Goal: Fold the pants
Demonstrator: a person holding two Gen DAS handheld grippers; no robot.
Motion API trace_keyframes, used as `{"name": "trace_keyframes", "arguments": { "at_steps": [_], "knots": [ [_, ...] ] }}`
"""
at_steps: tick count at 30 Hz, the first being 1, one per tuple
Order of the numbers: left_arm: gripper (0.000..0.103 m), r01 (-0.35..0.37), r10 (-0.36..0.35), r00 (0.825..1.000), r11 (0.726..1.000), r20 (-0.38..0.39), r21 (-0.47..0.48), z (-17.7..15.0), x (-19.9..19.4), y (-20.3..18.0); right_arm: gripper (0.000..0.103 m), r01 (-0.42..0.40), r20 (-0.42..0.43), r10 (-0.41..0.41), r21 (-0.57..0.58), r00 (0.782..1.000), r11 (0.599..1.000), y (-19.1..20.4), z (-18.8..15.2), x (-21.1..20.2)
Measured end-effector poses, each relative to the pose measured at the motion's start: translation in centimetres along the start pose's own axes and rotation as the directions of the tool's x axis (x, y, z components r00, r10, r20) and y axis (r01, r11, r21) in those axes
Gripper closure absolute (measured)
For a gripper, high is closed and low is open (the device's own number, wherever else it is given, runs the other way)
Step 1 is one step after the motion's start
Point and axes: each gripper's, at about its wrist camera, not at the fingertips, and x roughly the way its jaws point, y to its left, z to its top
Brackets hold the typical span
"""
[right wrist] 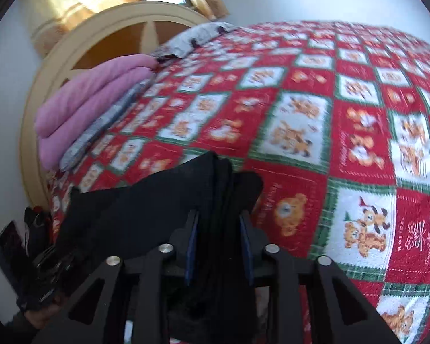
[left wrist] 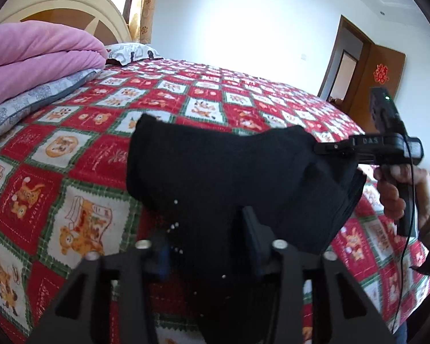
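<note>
Both grippers, the left gripper (left wrist: 212, 246) and the right gripper (right wrist: 219, 246), pinch the black pants (left wrist: 232, 172) taut above the bedspread (left wrist: 71, 149), the right at three o'clock, apparently ready for folding.

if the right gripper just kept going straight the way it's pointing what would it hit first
The right gripper is already shut on the black pants, so the cloth is in its way at once. Past the pants, it would probably meet the red quilt on the bed, though depth is hard to judge.
</note>
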Motion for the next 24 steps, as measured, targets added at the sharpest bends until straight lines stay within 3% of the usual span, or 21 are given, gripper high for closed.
{"name": "trace_keyframes", "arguments": {
  "at_steps": [1, 4, 5, 12, 16, 24],
  "knots": [
    [0.047, 0.001, -0.001, 1.0, 1.0, -0.001, -0.003, -0.2, 0.1, 0.1, 0.066, -0.008, -0.007, 0.008, 0.031, 1.0, 1.0, -0.8, -0.1, 0.4],
    [0.026, -0.028, 0.028, 1.0, 0.999, -0.011, -0.033, -0.1, 0.4, 0.8, 0.046, -0.035, -0.005, 0.036, 0.082, 0.999, 0.996, -2.4, -0.5, 0.8],
    [0.025, -0.025, 0.025, 1.0, 0.999, -0.013, -0.046, -0.1, 0.5, 1.1, 0.038, -0.03, -0.003, 0.03, 0.09, 1.0, 0.995, -2.7, -0.6, 0.9],
    [0.009, -0.057, 0.056, 0.998, 0.997, -0.009, -0.048, -0.3, 1.2, 1.4, 0.034, -0.022, 0.001, 0.022, 0.103, 1.0, 0.994, -3.4, -1.2, 1.3],
    [0.007, -0.058, 0.057, 0.998, 0.997, -0.014, -0.045, -0.2, 1.4, 1.4, 0.033, -0.02, 0.009, 0.019, 0.106, 1.0, 0.994, -3.6, -1.3, 1.1],
    [0.002, -0.068, 0.066, 0.997, 0.997, -0.043, -0.048, 0.2, 1.4, 1.8, 0.027, 0.076, 0.035, -0.078, 0.069, 0.996, 0.995, -3.0, -1.4, -0.3]
  ]
}}
